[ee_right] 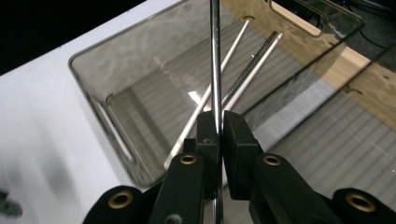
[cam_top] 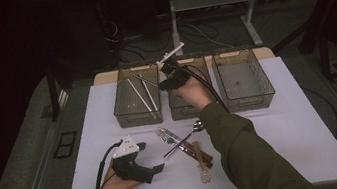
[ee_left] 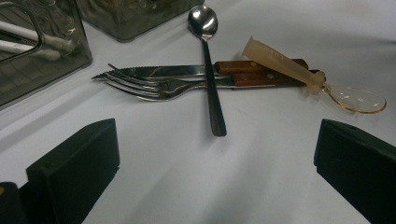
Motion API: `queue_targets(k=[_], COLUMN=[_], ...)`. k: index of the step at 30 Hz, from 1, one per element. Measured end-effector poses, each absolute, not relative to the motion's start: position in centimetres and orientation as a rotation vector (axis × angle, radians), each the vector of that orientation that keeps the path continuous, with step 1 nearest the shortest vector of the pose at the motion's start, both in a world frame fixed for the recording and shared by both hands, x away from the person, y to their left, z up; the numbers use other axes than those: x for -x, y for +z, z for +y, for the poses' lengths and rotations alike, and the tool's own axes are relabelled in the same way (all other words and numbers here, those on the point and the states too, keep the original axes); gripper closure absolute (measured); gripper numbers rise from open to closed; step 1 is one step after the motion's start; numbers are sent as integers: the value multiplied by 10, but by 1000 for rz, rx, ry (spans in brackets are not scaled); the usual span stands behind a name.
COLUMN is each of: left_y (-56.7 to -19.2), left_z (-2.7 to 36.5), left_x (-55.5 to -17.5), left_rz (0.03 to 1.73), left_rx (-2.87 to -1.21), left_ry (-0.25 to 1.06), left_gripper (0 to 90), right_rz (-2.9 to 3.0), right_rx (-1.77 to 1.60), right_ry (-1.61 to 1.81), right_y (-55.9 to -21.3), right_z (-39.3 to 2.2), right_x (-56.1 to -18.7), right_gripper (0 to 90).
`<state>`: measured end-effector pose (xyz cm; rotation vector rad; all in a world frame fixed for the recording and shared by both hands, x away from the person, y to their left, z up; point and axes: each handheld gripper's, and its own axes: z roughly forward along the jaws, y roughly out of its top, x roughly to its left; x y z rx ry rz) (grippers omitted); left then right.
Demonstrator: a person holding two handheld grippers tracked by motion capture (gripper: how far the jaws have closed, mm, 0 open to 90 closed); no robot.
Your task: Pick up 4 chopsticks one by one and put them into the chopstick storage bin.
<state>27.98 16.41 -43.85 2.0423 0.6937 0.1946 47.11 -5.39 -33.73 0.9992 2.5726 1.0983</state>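
My right gripper [cam_top: 166, 77] hovers over the bins at the back, between the left bin [cam_top: 123, 109] and the middle bin [cam_top: 181, 110]. Its jaws [ee_right: 219, 119] are shut on a thin metal stick [ee_right: 215, 56] that points out over the left bin [ee_right: 88, 93]. Two pale sticks [ee_right: 243, 79] lie inside that bin. My left gripper [cam_top: 151, 156] rests low at the front left, open [ee_left: 215, 154] and empty. Just beyond it lies a pile of cutlery: a steel spoon [ee_left: 208, 79], a fork [ee_left: 149, 86], a wood-handled knife [ee_left: 261, 70] and a clear plastic spoon [ee_left: 289, 65].
A third bin [cam_top: 242, 78] stands at the back right, with nothing visible in it. The white table top [cam_top: 292, 121] ends at dark floor on every side. A table leg and cables lie beyond the back edge.
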Motion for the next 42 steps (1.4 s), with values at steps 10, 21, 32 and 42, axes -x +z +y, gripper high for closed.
queue_targets(k=[10, 21, 32, 42], left_y=[-438, -438, -437, -438], left_z=[165, 166, 167, 166], left_x=[-280, -280, -280, -280], left_rz=[691, 687, 684, 682], left_rx=[-2044, -2036, -2030, -2037], left_ry=[195, 192, 189, 193], left_gripper=[0, 0, 0, 0], right_rz=[2586, 2594, 2565, 2573], right_rx=[-1076, -1142, -1166, -1087], right_ry=[1011, 940, 970, 1055], right_y=[-344, -358, -367, -353], right_z=[-18, 18, 40, 32], right_x=[-496, -518, -524, -512], right_gripper=[854, 853, 771, 615])
